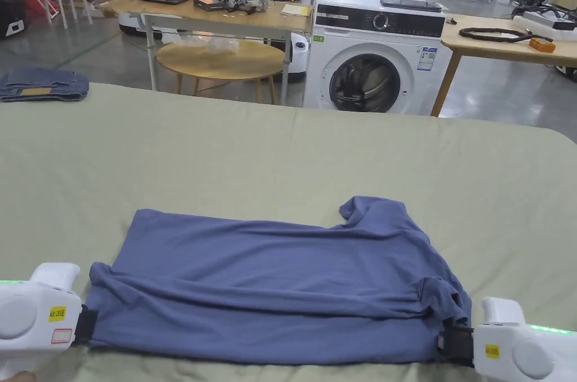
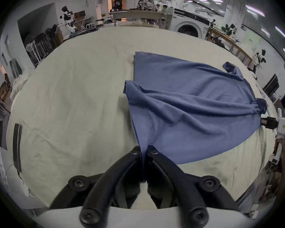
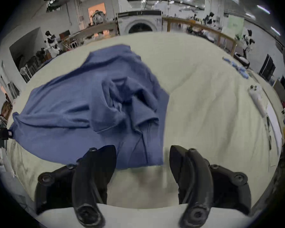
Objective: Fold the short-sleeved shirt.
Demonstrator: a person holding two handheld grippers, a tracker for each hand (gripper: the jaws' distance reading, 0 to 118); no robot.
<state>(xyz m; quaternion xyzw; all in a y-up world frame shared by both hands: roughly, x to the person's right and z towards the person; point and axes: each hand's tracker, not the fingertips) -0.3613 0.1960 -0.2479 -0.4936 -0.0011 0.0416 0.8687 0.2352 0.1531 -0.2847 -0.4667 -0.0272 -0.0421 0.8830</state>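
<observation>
sideways, the blue shirt [image 1: 270, 281] lies long between both grippers: left gripper [image 2: 144, 149] jaws clenched on its corner, right gripper [image 3: 142, 151] jaws released just beside it.

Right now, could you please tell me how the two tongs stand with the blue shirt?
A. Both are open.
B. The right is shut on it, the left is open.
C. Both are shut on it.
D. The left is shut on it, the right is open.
D: the left tongs pinch an edge of the blue shirt between closed jaws, while the right tongs stand spread apart with no cloth between them.
</observation>
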